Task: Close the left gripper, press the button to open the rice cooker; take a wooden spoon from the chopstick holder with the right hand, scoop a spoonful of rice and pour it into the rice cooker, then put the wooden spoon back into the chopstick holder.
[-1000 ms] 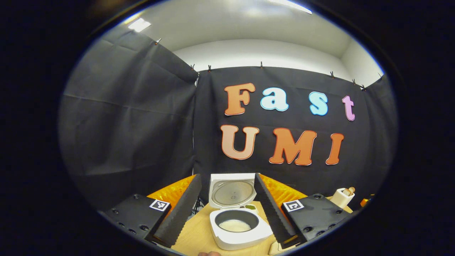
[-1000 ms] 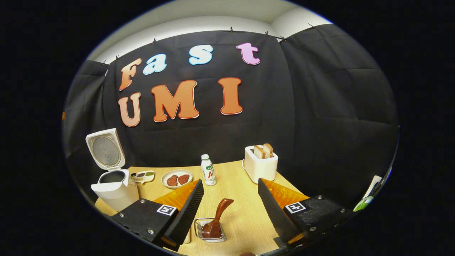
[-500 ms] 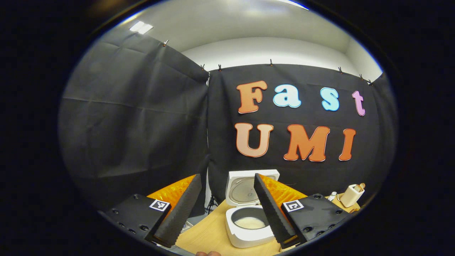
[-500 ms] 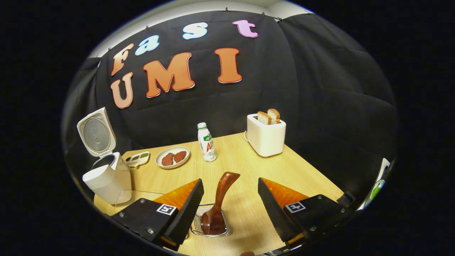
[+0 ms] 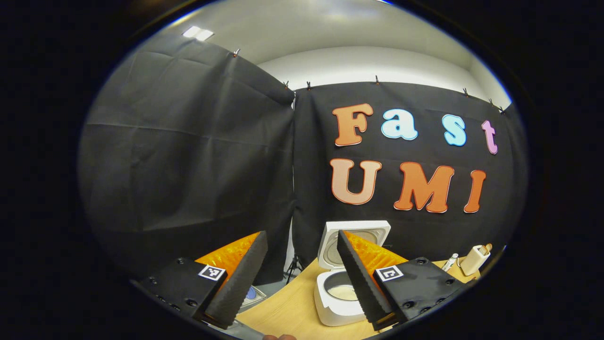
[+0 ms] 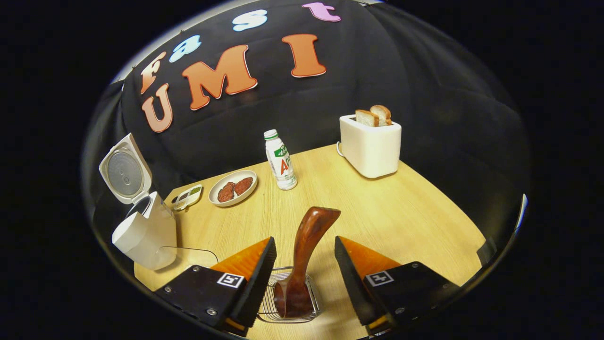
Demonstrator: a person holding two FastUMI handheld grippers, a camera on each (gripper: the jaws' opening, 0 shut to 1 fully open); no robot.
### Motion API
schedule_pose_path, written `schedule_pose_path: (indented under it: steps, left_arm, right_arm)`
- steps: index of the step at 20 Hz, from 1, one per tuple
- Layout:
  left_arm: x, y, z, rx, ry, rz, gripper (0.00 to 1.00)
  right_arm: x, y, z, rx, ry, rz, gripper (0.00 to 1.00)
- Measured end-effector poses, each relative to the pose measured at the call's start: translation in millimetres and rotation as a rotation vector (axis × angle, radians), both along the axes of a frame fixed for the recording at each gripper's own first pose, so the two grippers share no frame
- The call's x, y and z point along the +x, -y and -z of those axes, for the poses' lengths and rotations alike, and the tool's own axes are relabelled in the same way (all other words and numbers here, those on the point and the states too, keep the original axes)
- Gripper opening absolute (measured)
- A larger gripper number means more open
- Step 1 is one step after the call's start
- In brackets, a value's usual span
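Right gripper [image 6: 301,269] fingers spread, straddling wooden spoon [image 6: 304,255] in wire chopstick holder [image 6: 289,300], poised to grasp. Rice cooker [image 6: 141,222] lid up, left of holder. Left gripper [image 5: 302,278] open, idle.

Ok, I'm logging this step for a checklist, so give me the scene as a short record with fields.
Rice cooker: white rice cooker, lid up, white contents in pot
Spoon: brown wooden spoon standing bowl-down in wire chopstick holder
Right hand-held gripper: open, fingers either side of the spoon, not touching
Left hand-held gripper: open, empty
Table: light wooden table with white toaster holding bread, white bottle, plate of meat
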State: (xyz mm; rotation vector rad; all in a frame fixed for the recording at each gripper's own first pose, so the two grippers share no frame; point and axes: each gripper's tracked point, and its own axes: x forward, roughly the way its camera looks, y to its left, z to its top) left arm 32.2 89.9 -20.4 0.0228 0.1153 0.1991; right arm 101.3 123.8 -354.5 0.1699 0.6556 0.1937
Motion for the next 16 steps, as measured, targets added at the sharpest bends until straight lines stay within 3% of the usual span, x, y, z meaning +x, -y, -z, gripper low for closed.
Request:
schedule_pose_path:
  steps: [3, 8, 9, 16]
  left_arm:
    - [3.7, -8.4, 8.0, 0.007, -0.018, -0.016, 0.97]
    - [9.2, -6.4, 16.9, -0.009, -0.04, -0.004, 1.0]
    - [9.5, -8.1, 19.1, -0.007, -0.043, -0.004, 1.0]
    - [9.6, -9.7, 20.0, -0.018, -0.051, -0.007, 1.0]
  right_arm:
    - [5.3, -8.0, -0.9, 0.059, -0.027, -0.015, 0.58]
    - [8.3, -14.3, 7.2, 0.099, -0.076, -0.028, 0.36]
    - [9.1, -16.2, 9.0, 0.113, -0.087, -0.027, 0.25]
    - [8.0, -15.6, 8.7, 0.137, -0.119, -0.032, 0.09]
